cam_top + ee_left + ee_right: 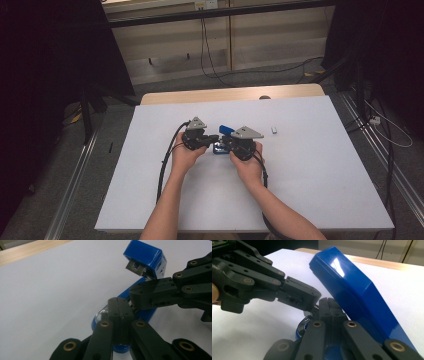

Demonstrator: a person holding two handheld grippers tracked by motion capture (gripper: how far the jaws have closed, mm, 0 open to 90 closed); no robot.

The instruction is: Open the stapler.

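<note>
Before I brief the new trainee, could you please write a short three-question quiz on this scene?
1. True or false: the blue stapler has its top arm lifted.
2. What surface does the stapler rest on?
3. Which small thing lies apart from the grippers? A) a small pale object B) a red cup

Key
1. True: the arm tilts up from the base.
2. The white table.
3. A, the small pale object, on the side of the right gripper; the left gripper meets the right at the stapler, both with jaws shut.

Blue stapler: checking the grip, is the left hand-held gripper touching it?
Cannot tell. In the left gripper view the shut left hand-held gripper overlaps the blue stapler, hiding any contact.
</note>
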